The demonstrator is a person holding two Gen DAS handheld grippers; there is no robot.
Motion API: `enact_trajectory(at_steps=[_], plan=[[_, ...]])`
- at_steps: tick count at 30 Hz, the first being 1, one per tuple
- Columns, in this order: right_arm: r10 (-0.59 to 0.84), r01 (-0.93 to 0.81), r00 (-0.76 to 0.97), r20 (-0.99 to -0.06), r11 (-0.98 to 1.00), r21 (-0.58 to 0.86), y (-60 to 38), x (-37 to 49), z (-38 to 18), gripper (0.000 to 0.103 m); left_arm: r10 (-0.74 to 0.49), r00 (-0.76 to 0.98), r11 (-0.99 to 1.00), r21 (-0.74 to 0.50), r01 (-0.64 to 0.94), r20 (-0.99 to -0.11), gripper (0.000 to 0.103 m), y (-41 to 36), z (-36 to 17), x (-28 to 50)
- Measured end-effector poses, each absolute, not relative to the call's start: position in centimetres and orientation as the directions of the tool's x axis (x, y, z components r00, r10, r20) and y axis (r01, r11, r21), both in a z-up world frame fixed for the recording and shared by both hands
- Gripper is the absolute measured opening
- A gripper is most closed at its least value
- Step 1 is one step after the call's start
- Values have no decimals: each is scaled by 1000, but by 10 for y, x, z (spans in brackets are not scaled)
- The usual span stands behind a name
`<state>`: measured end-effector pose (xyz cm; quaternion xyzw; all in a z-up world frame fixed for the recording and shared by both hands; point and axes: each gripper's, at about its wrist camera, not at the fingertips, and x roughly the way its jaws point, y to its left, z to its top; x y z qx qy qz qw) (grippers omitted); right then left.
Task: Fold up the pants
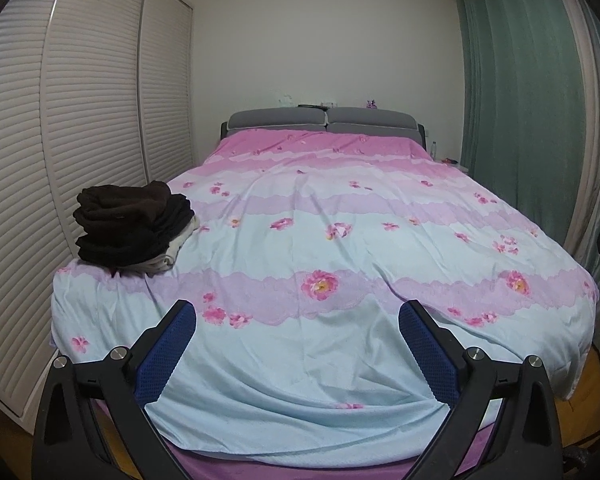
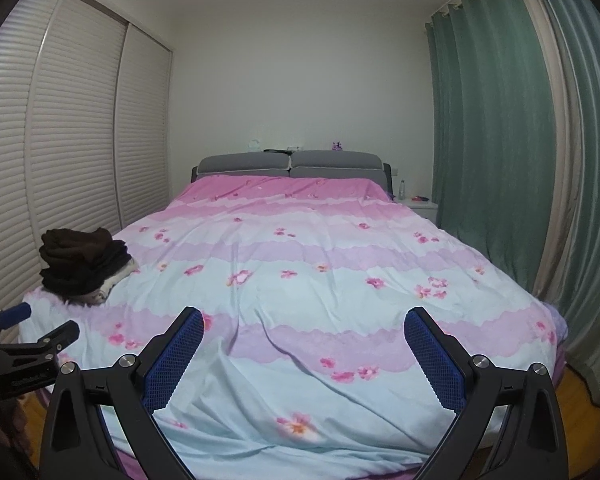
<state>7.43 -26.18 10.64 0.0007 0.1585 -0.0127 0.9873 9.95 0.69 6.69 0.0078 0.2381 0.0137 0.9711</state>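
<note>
A stack of folded dark brown and black clothes with a pale garment at the bottom sits on the bed's near left corner, also in the right wrist view as the clothes stack. My left gripper hovers open above the foot of the bed, nothing between its blue pads. My right gripper is open too, held over the foot of the bed to the right of the left one. The left gripper shows at the left edge of the right wrist view, just short of the stack.
The bed carries a pink, lilac and pale blue floral cover and a grey headboard. White louvred wardrobe doors run along the left. Green curtains hang on the right, with a small nightstand beside them. Wooden floor shows at the right.
</note>
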Motion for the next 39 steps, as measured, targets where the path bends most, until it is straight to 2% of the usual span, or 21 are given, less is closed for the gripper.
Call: enact_trajectory(at_steps=[12, 39], plan=[[-63, 55, 960, -274, 998, -37, -261, 57, 112, 102, 29, 888, 1000, 24, -20, -459, 103, 5, 73, 105], [-34, 40, 964, -263, 999, 17, -270, 49, 117, 102, 49, 912, 999, 40, -36, -407, 103, 3, 87, 84]])
